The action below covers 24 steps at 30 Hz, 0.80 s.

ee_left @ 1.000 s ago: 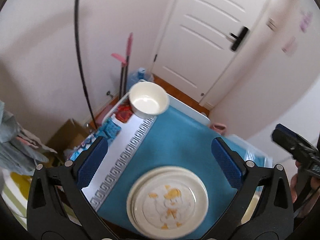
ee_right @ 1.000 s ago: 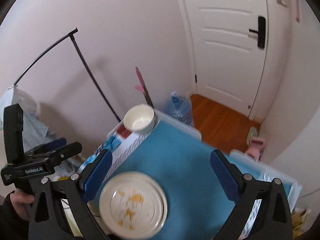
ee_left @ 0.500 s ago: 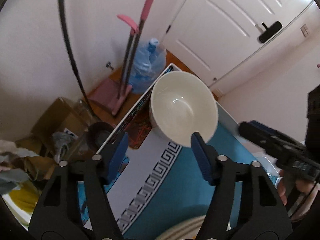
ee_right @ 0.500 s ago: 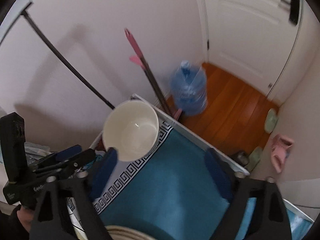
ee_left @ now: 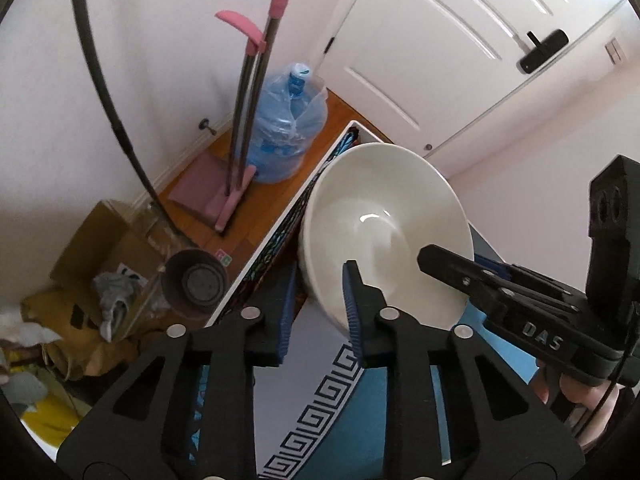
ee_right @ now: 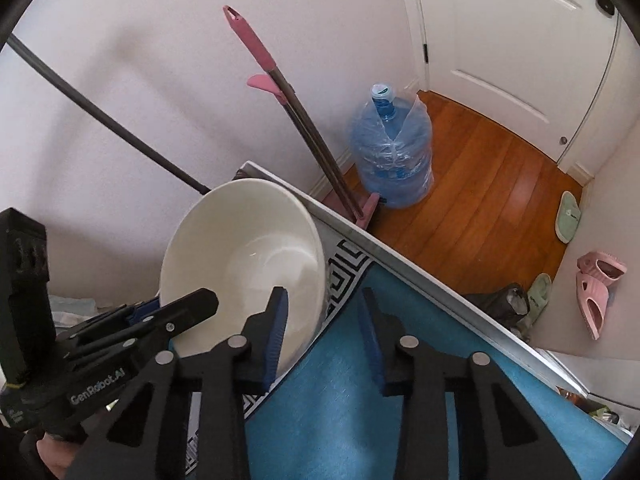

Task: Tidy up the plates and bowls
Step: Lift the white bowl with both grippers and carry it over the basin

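Note:
A large white bowl (ee_left: 384, 232) sits at the far corner of the table on the blue cloth; it also shows in the right wrist view (ee_right: 244, 256). My left gripper (ee_left: 320, 312) straddles the bowl's near left rim, one blue pad (ee_left: 352, 312) inside and one outside, the jaws narrowed but not pressed onto the wall. My right gripper (ee_right: 324, 316) straddles the bowl's right rim, its left pad (ee_right: 278, 320) inside the bowl, jaws still apart. The plates are out of view.
The blue cloth (ee_right: 400, 420) with a white key-pattern border covers the table. Beyond the table edge (ee_right: 400, 256) stand a water jug (ee_right: 394, 160) and a pink-handled mop (ee_right: 288, 92) on wooden floor. A cardboard box (ee_left: 104, 248) and a dark pot (ee_left: 196, 280) lie at left.
Both grippers moved forward from over the stacked plates to the bowl at the far corner. Both jaws narrowed and now straddle opposite sides of the bowl's rim.

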{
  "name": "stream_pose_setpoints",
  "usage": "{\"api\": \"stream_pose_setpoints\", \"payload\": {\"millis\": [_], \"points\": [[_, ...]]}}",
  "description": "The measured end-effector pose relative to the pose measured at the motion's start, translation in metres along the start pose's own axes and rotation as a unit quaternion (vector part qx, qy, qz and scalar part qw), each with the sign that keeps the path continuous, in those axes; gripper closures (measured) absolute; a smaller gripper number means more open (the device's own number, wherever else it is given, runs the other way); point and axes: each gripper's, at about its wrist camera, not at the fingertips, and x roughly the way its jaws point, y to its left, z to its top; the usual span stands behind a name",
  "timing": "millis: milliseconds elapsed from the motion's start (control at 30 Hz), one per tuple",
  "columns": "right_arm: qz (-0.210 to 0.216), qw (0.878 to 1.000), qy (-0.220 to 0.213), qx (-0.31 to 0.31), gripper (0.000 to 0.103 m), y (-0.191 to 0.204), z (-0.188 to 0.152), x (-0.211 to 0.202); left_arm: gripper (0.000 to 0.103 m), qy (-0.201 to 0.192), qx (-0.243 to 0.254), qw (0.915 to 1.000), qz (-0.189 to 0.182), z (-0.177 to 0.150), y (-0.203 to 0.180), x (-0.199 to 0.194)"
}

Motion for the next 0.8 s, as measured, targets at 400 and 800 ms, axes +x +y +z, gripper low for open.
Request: {"api": "stream_pose_setpoints", "payload": {"millis": [400, 800], "points": [[0.004, 1.0, -0.03, -0.007, 0.087, 0.012, -0.007, -0.014, 0.083, -0.028, 0.043, 0.9985, 0.021, -0.007, -0.015, -0.018], [-0.005, 0.994, -0.106, -0.005, 0.087, 0.02, -0.045, -0.125, 0.083, -0.086, 0.104, 0.9907, 0.012, -0.04, -0.078, -0.116]]}}
